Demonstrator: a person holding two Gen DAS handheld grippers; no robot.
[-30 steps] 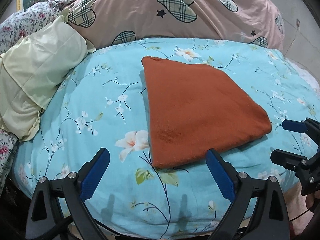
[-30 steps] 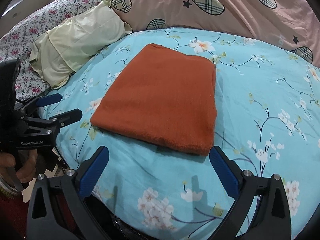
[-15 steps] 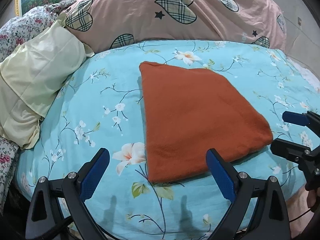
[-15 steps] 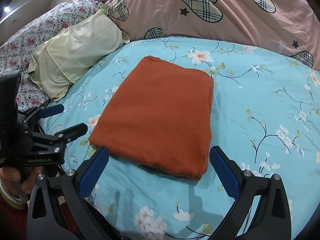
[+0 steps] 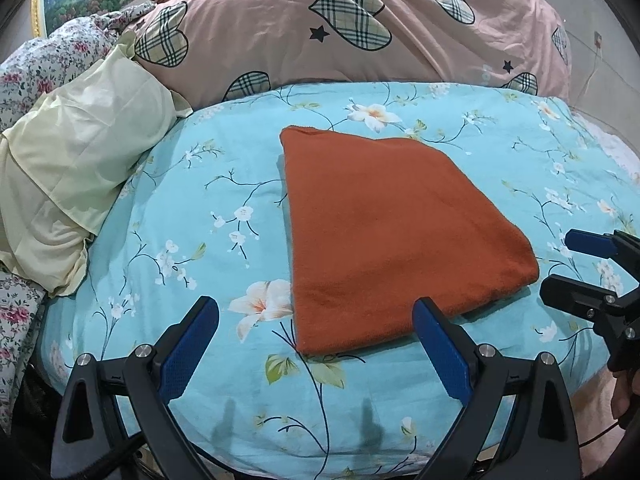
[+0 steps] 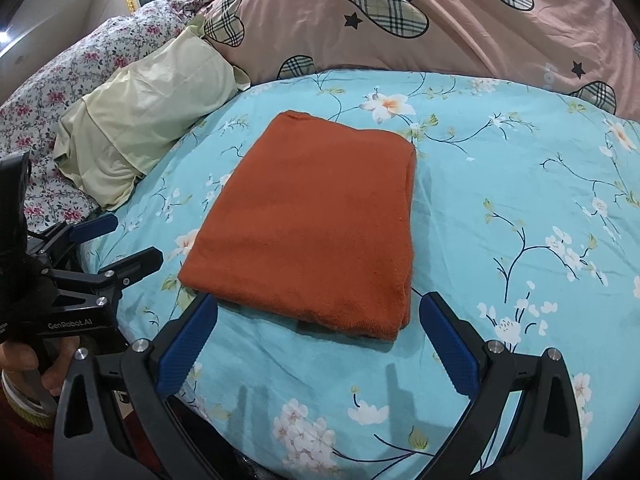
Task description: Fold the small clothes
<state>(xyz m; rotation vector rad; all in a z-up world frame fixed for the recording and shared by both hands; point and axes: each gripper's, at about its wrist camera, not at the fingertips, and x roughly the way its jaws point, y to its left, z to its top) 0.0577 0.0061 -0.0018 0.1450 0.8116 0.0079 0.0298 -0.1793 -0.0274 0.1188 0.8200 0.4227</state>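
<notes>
Left claw [image 5: 316,344]: spread wide, its blue pads holding nothing. It hovers just off the near edge of the bed, and the near left corner of the folded cloth sits between its fingers in the left wrist view, with no contact showing.
Left claw from the other side: in the right wrist view it shows at the left [image 6: 116,240], fingers parted and empty, beside the left edge of the cloth but apart from it. A hand grips its handle low at the left.
Right claw [image 6: 318,340]: also spread wide and empty. Its left pad lies just beside the near left corner of the cloth, and its right pad stands just off the near right corner; whether either pad touches the fabric I cannot tell.
Right claw from the other side: in the left wrist view it enters at the right edge [image 5: 572,264], fingers apart, close to the cloth's near right corner without touching.
Folded orange cloth [image 5: 384,232]: a rust-orange fleecy garment folded into a flat rectangle, lying on the middle of the bed, its near edge close to the bed's near edge.
Bed cover [image 5: 224,184]: light blue with white blossom sprigs.
Cream pillow [image 5: 72,168]: at the far left of the bed.
Pink duvet [image 5: 320,28]: piled along the far edge, printed with plaid hearts and stars.
</notes>
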